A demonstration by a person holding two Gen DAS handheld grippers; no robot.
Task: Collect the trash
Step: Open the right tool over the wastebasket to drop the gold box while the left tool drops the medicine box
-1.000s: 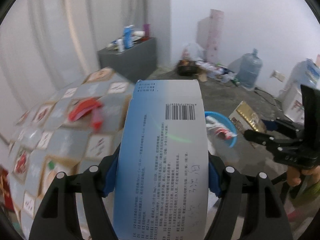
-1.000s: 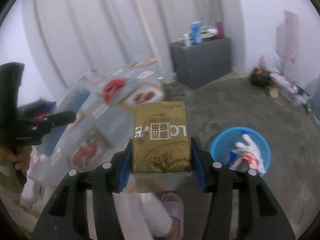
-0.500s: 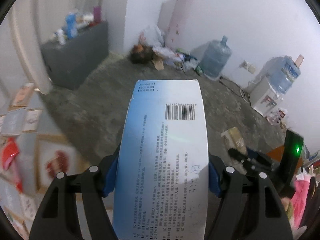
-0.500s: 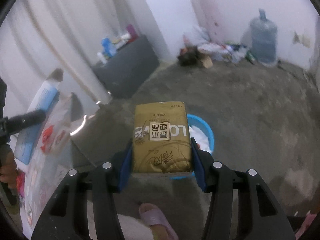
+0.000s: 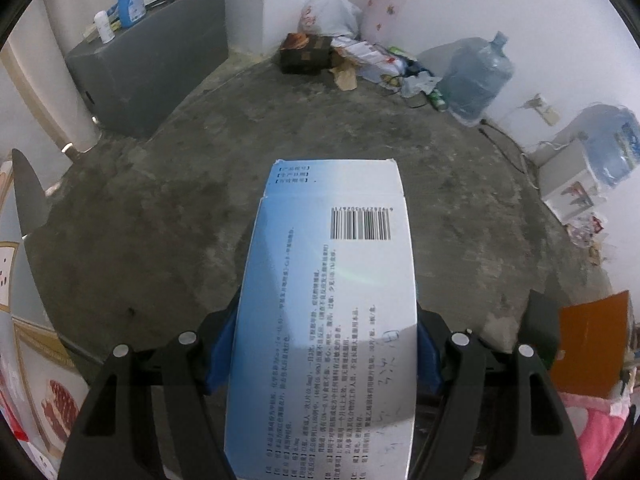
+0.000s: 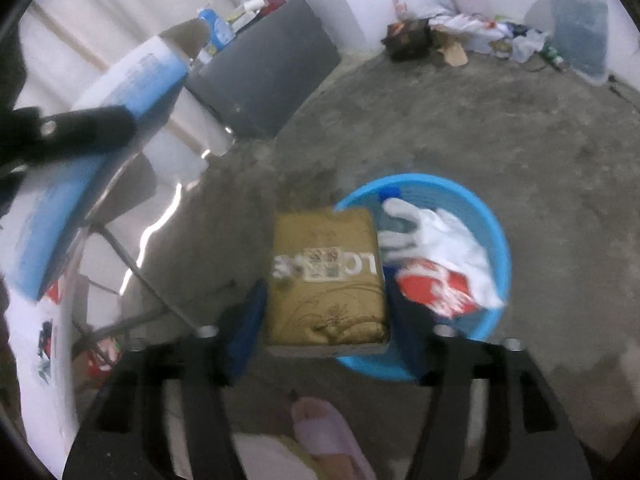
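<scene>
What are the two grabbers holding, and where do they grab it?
The left gripper clamps a blue-and-white printed cardboard box by its long side edges. The right gripper is opening around a gold carton, pads beside its side edges, over the blue basket.

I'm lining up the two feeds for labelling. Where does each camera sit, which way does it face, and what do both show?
Left wrist: on the left gripper, tilted down at the concrete floor; its fingers clamp a blue-white box.
Right wrist: on the right gripper, aimed down at the blue basket; jaws opening around a gold pack; a slippered foot shows.
Shared: grey cabinet, water jug, corner litter, the box.
</scene>
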